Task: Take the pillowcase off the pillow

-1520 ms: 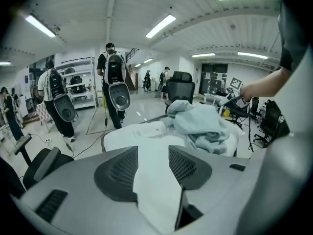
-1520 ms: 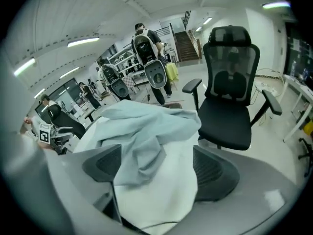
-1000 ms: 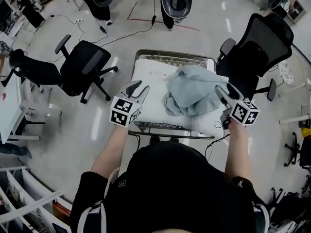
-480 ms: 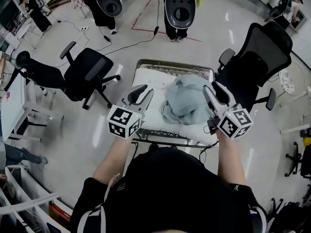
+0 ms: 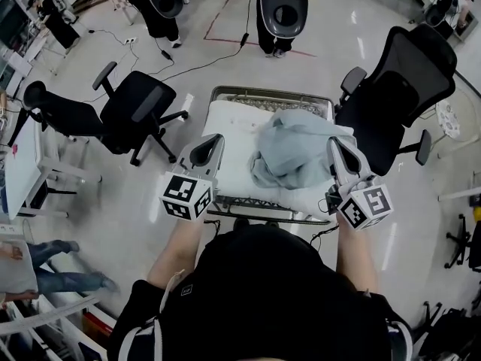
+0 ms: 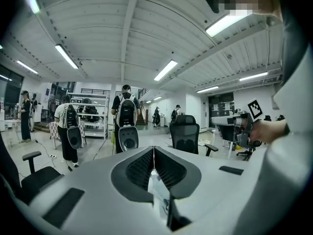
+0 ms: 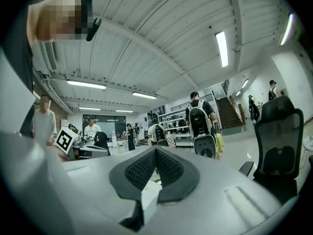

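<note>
A white pillow (image 5: 231, 138) lies on a wire-mesh cart (image 5: 270, 95). A crumpled pale blue pillowcase (image 5: 294, 150) is heaped on its right half, free of both grippers. My left gripper (image 5: 214, 141) hovers over the pillow's left edge, and my right gripper (image 5: 334, 146) is raised at the pillowcase's right edge. Both point roughly level into the room. Their jaws have just been closing and now meet with nothing between them, as the left gripper (image 6: 153, 153) view and the right gripper (image 7: 155, 153) view both show.
Black office chairs stand left (image 5: 135, 107) and right (image 5: 402, 74) of the cart. People with backpacks (image 5: 282, 6) stand beyond its far end. A white desk (image 5: 15, 168) is at the far left.
Both grippers have risen off the bedding and drawn back toward me, and their open jaws have shut on nothing. The pillowcase stays heaped on the pillow.
</note>
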A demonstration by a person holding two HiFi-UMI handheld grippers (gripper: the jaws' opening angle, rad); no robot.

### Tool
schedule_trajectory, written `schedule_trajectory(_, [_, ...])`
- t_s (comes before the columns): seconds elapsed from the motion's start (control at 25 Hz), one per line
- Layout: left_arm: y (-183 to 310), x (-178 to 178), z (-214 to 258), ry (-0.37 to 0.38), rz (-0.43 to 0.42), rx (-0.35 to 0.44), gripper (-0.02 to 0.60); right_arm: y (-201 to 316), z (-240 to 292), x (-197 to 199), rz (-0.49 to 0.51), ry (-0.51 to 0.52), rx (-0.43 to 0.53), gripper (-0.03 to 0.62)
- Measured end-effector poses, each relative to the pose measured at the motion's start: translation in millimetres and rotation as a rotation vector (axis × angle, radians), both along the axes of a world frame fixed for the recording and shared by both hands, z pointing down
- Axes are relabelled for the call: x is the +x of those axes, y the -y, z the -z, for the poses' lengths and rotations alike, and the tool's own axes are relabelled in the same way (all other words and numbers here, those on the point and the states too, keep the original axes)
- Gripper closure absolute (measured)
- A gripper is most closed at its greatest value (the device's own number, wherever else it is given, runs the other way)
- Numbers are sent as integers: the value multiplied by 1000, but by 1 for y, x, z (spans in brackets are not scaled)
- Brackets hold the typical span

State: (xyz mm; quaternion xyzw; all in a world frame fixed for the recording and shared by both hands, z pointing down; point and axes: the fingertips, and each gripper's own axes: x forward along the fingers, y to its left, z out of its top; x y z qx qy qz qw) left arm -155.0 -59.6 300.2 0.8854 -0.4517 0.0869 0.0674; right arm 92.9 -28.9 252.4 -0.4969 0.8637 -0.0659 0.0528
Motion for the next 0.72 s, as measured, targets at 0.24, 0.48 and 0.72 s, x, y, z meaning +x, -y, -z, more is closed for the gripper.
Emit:
schedule_trajectory(0.24, [12, -3, -2, 6, 13, -4, 572, 10, -13, 5, 1, 6, -45, 586])
schedule_trajectory(0.48, [21, -3, 1, 8, 17, 4, 572, 18, -7, 0, 11, -14, -37, 586])
schedule_trajectory(0.72, [19, -3, 1, 8, 20, 1, 572, 18, -6, -2, 21, -29, -33, 586])
